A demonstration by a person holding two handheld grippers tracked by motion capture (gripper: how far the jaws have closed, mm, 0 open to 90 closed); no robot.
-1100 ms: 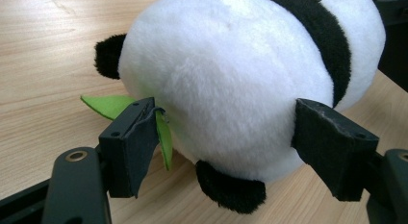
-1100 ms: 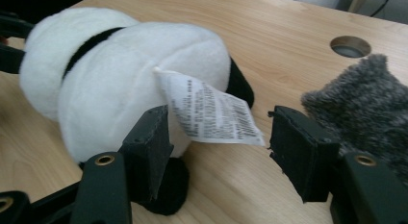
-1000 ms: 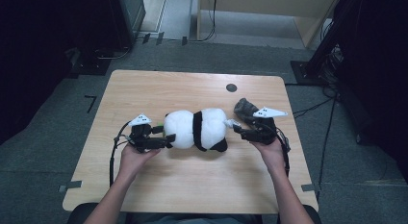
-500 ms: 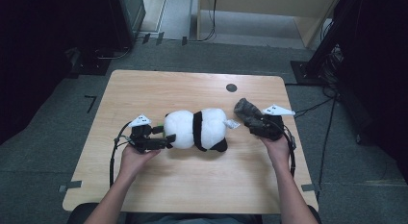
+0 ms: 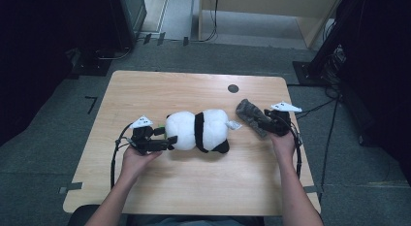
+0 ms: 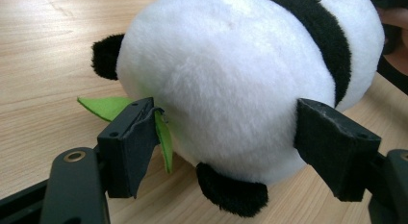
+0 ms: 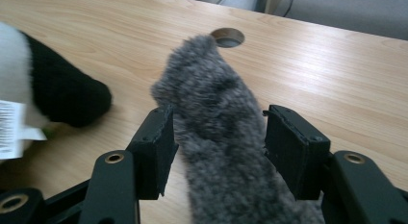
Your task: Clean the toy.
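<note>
A lab-like recording room: wooden table (image 5: 160,90), grey carpet (image 5: 48,168), trailing floor cables (image 5: 213,22).

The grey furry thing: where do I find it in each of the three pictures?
High view: the grey furry thing lies right of centre, beside the panda.
Left gripper view: not in it.
Right gripper view: it runs up the middle, between the black jaws.
Shared landmark: the round hole in the tabletop, just beyond its far tip.
</note>
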